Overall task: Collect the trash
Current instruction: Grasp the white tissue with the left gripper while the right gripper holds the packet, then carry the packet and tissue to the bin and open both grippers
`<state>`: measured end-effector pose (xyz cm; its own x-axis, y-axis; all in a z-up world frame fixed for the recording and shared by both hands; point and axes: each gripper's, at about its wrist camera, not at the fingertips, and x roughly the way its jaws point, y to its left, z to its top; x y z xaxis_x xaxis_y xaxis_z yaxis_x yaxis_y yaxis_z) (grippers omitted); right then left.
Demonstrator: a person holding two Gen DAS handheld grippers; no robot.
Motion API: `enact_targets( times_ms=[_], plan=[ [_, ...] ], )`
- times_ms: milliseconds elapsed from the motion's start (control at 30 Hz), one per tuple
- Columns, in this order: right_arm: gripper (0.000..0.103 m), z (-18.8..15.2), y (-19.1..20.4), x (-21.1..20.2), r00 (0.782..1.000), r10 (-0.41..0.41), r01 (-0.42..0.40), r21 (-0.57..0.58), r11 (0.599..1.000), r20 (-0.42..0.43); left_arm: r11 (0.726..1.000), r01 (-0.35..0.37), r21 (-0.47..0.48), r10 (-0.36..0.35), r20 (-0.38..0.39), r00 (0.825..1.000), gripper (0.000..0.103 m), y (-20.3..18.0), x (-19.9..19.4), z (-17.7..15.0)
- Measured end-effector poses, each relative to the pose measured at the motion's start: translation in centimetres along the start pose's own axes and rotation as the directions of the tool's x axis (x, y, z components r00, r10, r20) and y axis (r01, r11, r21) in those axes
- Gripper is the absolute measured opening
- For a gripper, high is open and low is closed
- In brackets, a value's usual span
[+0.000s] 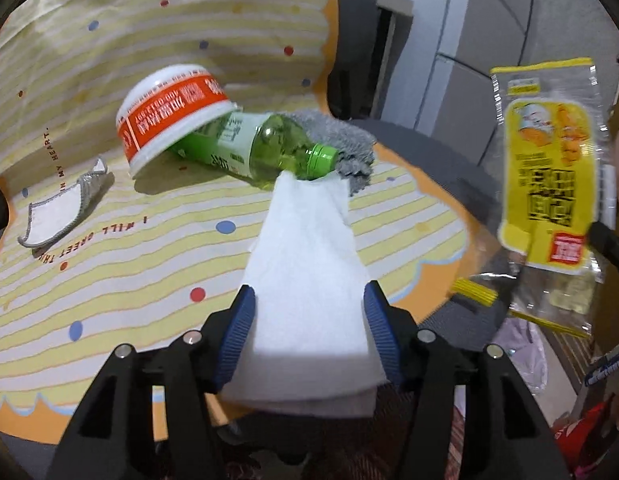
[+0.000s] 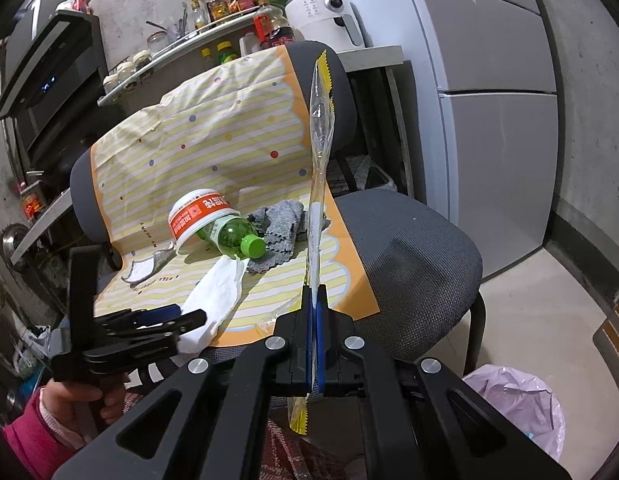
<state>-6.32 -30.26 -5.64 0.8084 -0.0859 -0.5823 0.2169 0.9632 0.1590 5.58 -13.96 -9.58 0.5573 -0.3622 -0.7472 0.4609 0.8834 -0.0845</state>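
My left gripper [image 1: 309,300] is shut on a folded white tissue [image 1: 309,240] whose far end touches the cap of a green plastic bottle [image 1: 269,144]. The bottle lies on its side, its base under a tipped white-and-orange noodle bowl [image 1: 169,112]. A peeled foil lid [image 1: 61,212] lies to the left. My right gripper [image 2: 315,292] is shut on a yellow-and-clear snack wrapper [image 2: 319,128], seen edge-on and standing up from the pads. That wrapper [image 1: 549,168] hangs in the air at the right of the left wrist view.
Everything rests on a striped yellow sheet [image 2: 181,152] draped over a grey office chair [image 2: 409,248]. A grey cloth [image 2: 277,228] lies behind the bottle. A bin with a lilac bag [image 2: 517,404] stands on the floor at lower right. Kitchen shelves and a fridge are behind.
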Motion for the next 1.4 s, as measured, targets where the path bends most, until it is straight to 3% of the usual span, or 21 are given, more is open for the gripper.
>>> enact_targets(
  times_ms=[200,267,333,367,567,867,967,1167,1400],
  plan=[
    [0.002,-0.3,-0.4,0.6,1.0,0.01,-0.009,0.009,1.0,-0.015,0.997,-0.055,0.057,0.055,-0.005,0.998,0.053,-0.9,1.1,0.1],
    [0.002,-0.4,-0.5,0.6,1.0,0.009,-0.009,0.011,1.0,-0.018,0.991,-0.097,0.09,0.097,0.002,0.995,0.039,-1.2,1.1,-0.1],
    [0.002,-0.4,-0.5,0.5,1.0,0.006,-0.005,0.012,1.0,-0.018,0.992,-0.084,0.091,0.085,0.0,0.996,0.007,-1.0,0.9,-0.2],
    [0.002,-0.4,-0.5,0.3,1.0,0.004,-0.004,0.012,1.0,-0.016,0.995,-0.064,0.079,0.064,-0.006,0.998,0.001,-0.8,0.8,-0.2],
    [0.002,-0.2,-0.8,-1.6,1.0,-0.02,0.02,0.006,1.0,0.018,0.996,0.09,0.023,-0.091,0.082,0.992,0.0,-1.1,-3.4,-0.3],
    [0.002,-1.1,-3.5,-6.0,0.989,-0.14,0.14,0.01,0.99,0.05,0.967,0.233,0.108,-0.252,0.232,0.939,0.001,-7.4,-8.0,-0.2],
    [0.002,-1.9,-5.1,-7.2,0.981,-0.188,0.187,0.026,0.982,0.042,0.945,0.296,0.143,-0.321,0.214,0.923,0.001,-10.1,-7.7,-0.7],
    [0.002,-4.1,-8.3,-9.2,0.965,-0.259,0.256,0.07,0.964,0.037,0.912,0.359,0.201,-0.393,0.167,0.904,0.001,-14.3,-6.1,-1.8],
    [0.002,-7.7,-11.6,-8.6,0.944,-0.331,0.331,0.107,0.938,-0.015,0.897,0.387,0.214,-0.415,0.101,0.904,0.001,-16.5,-3.9,-2.2]
  ],
)
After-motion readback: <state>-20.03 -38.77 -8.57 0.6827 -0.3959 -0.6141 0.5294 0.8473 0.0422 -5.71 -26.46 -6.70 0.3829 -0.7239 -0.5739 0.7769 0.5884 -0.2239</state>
